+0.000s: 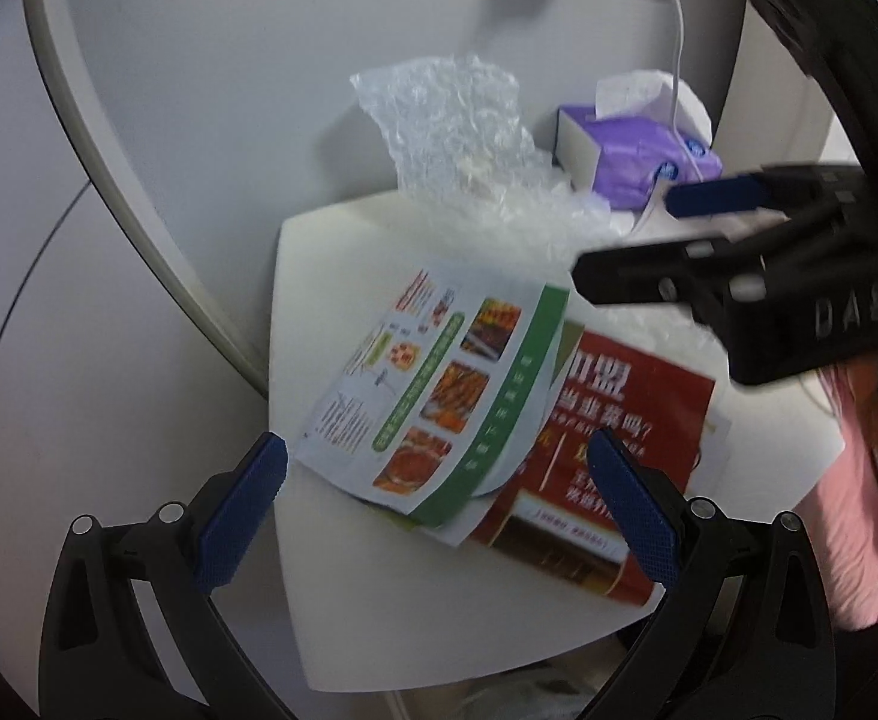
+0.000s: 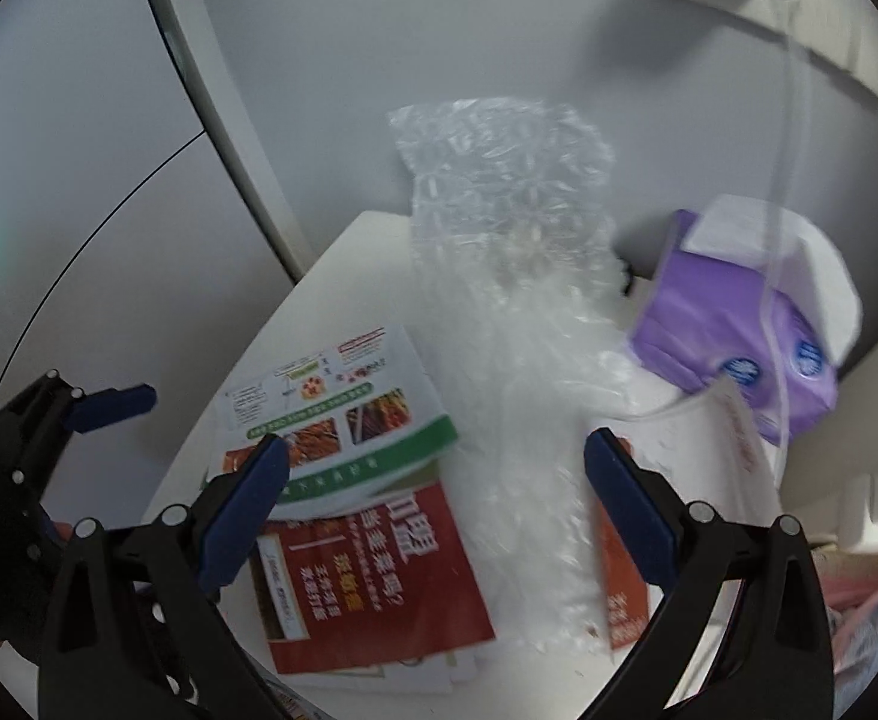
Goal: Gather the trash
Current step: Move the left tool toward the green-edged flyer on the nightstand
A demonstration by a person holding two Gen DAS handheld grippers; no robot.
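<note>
A small white table (image 1: 343, 594) (image 2: 331, 264) carries paper flyers and a sheet of clear bubble wrap (image 1: 469, 144) (image 2: 511, 276) that leans on the wall. A green-banded food flyer (image 1: 433, 396) (image 2: 343, 420) overlaps a red flyer (image 1: 613, 438) (image 2: 373, 570). My left gripper (image 1: 439, 510) is open, hovering just in front of the flyers. My right gripper (image 2: 436, 510) is open above the red flyer and the bubble wrap's lower end; it also enters the left wrist view as the right gripper (image 1: 637, 240), over the bubble wrap.
A purple tissue pack (image 1: 643, 150) (image 2: 733, 348) stands at the table's back right with a white cable (image 1: 679, 60) hanging over it from a wall socket. Pink fabric (image 1: 859, 480) lies right of the table. A grey wall is behind.
</note>
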